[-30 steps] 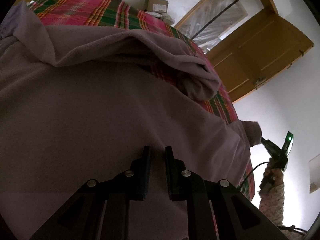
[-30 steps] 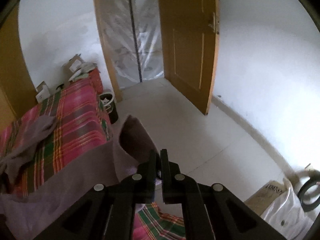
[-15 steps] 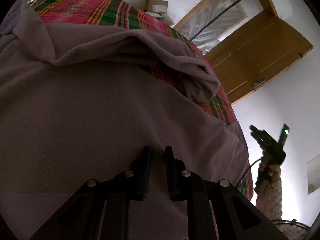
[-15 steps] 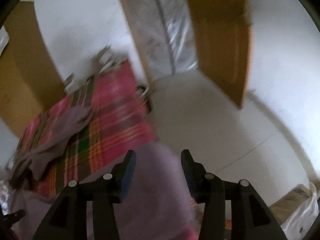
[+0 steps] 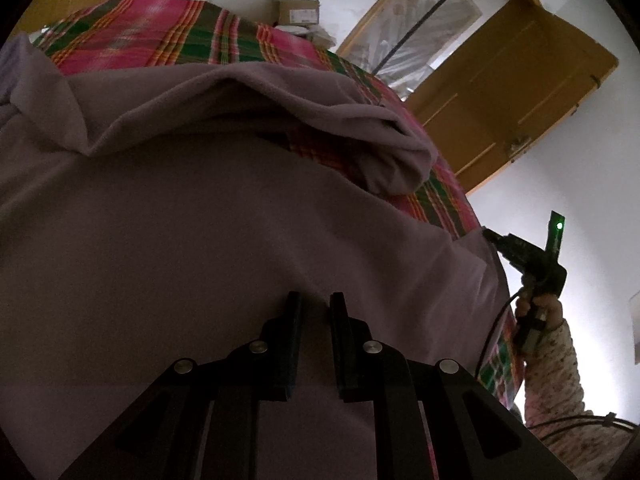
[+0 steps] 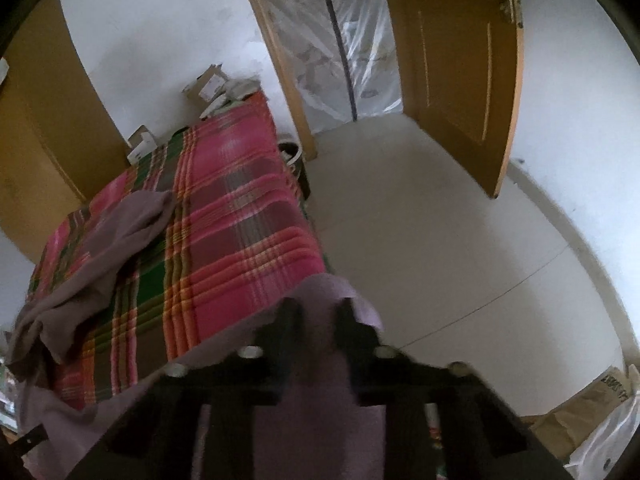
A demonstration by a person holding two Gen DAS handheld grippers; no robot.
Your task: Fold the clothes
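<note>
— Where's the garment?

— The mauve garment (image 5: pixel 208 248) is spread over my plaid bed (image 6: pixel 240 216), with one sleeve (image 5: pixel 360 132) bunched up toward the far side. Its near corner hangs past the bed's edge, right at my right tongs (image 6: pixel 316 312).

— And your tongs?

— My left tongs (image 5: pixel 314 308) sit low over the cloth, tips a narrow gap apart; I can't tell whether any fabric is pinched between them. My right tongs are apart, the corner lying between the tips, not clamped.

— How far along is the folding?

— I judge it's somewhere in the middle or at a laying-out stage. The body lies fairly flat, but the sleeve is rumpled and no crisp fold edge shows. That fits a garment being smoothed before folding, or one mid-fold with the sleeve not tucked in.

— Any writing?

— A brown bag (image 6: pixel 588 404) on the floor at my right carries dark print, too tilted and small for me to read. The cardboard box (image 5: pixel 298 12) beyond the bed has a pale label, also illegible.
</note>
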